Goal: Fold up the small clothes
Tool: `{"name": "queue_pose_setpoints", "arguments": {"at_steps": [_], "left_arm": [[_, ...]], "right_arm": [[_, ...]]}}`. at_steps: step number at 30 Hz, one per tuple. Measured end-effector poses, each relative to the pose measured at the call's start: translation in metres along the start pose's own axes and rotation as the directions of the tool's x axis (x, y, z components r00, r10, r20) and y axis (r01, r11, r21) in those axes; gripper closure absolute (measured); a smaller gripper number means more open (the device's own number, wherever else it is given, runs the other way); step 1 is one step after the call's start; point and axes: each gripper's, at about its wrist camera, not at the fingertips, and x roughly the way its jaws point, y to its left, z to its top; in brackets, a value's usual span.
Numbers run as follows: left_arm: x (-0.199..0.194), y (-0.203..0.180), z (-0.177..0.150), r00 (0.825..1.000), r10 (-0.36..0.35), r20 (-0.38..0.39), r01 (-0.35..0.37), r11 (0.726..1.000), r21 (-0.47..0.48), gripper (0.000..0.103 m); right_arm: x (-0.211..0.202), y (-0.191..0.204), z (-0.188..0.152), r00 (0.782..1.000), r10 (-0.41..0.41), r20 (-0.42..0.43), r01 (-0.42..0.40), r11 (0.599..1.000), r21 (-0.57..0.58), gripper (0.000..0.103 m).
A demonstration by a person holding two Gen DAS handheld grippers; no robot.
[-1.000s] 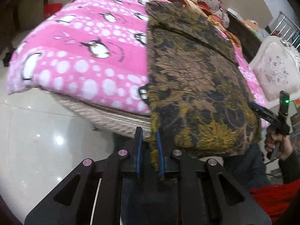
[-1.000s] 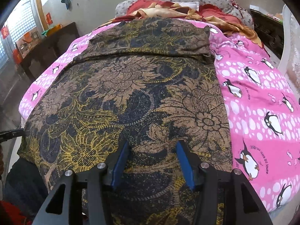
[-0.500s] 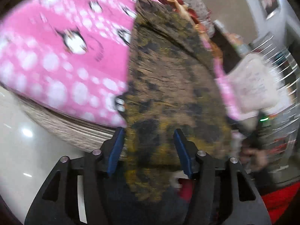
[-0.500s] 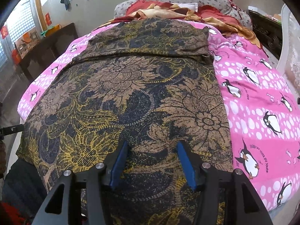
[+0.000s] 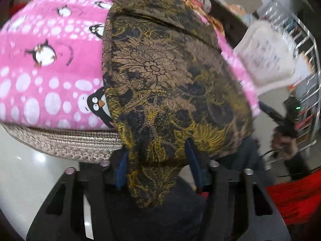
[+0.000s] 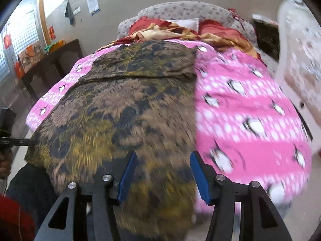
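Both tongs [image 5: 156, 160] [image 6: 162, 172] straddle garment [image 5: 170, 80] hem — left closing.

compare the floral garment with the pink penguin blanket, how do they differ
The floral garment is dark brown, gold and black; the pink penguin blanket is bright pink with white dots and penguins. The garment lies on top; the blanket is spread beneath it over the bed. The garment's near end hangs off the bed edge between the left gripper jaws, which are closing; the blanket's edge stops at the bed edge. Both are patterned fabric.

Pink penguin blanket [image 6: 250, 108] lies bare right of the floral cloth [image 6: 124, 108]; heaped red-gold bedding [image 6: 180, 32] blocks the headboard end.
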Motion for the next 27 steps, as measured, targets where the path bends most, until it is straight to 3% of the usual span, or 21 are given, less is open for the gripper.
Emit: {"name": "queue_pose_setpoints", "arguments": {"at_steps": [3, 5, 8, 13, 16, 19, 21, 23, 27], "left_arm": [[0.004, -0.002, -0.001, 0.999, 0.039, 0.006, -0.039, 0.999, 0.009, 0.076], [0.004, 0.000, -0.002, 0.998, 0.055, 0.016, -0.055, 0.998, 0.003, 0.092], [0.002, 0.003, -0.006, 0.998, 0.047, 0.036, -0.047, 0.999, -0.013, 0.097], [-0.004, 0.002, -0.012, 0.999, 0.015, 0.037, -0.014, 1.000, -0.025, 0.097], [0.000, 0.010, -0.014, 0.999, -0.024, 0.034, 0.027, 0.996, -0.085, 0.097], [0.002, 0.017, -0.010, 0.998, -0.052, 0.041, 0.057, 0.990, -0.126, 0.097], [-0.001, 0.013, -0.009, 0.999, -0.024, 0.047, 0.029, 0.994, -0.106, 0.097], [-0.005, 0.006, -0.010, 0.999, -0.002, 0.053, 0.006, 0.997, -0.076, 0.100], [-0.018, -0.001, -0.014, 0.996, -0.026, 0.090, 0.032, 0.997, -0.068, 0.101]], "right_arm": [[-0.009, -0.015, -0.023, 0.999, 0.047, -0.001, -0.047, 0.997, 0.069, 0.035], [-0.009, -0.022, -0.032, 0.997, 0.077, 0.007, -0.078, 0.992, 0.102, 0.035], [0.004, -0.031, -0.040, 0.989, 0.147, 0.006, -0.147, 0.978, 0.151, 0.035], [0.027, -0.053, -0.068, 0.955, 0.291, -0.052, -0.266, 0.922, 0.281, 0.035], [0.032, -0.061, -0.081, 0.917, 0.400, -0.018, -0.368, 0.860, 0.353, 0.045], [0.043, -0.062, -0.081, 0.891, 0.453, -0.017, -0.414, 0.829, 0.376, 0.054], [0.043, -0.060, -0.081, 0.898, 0.439, -0.025, -0.400, 0.839, 0.369, 0.078], [0.035, -0.062, -0.083, 0.898, 0.441, -0.007, -0.405, 0.832, 0.379, 0.095], [0.007, -0.059, -0.077, 0.891, 0.454, 0.026, -0.437, 0.838, 0.327, 0.098]]}}
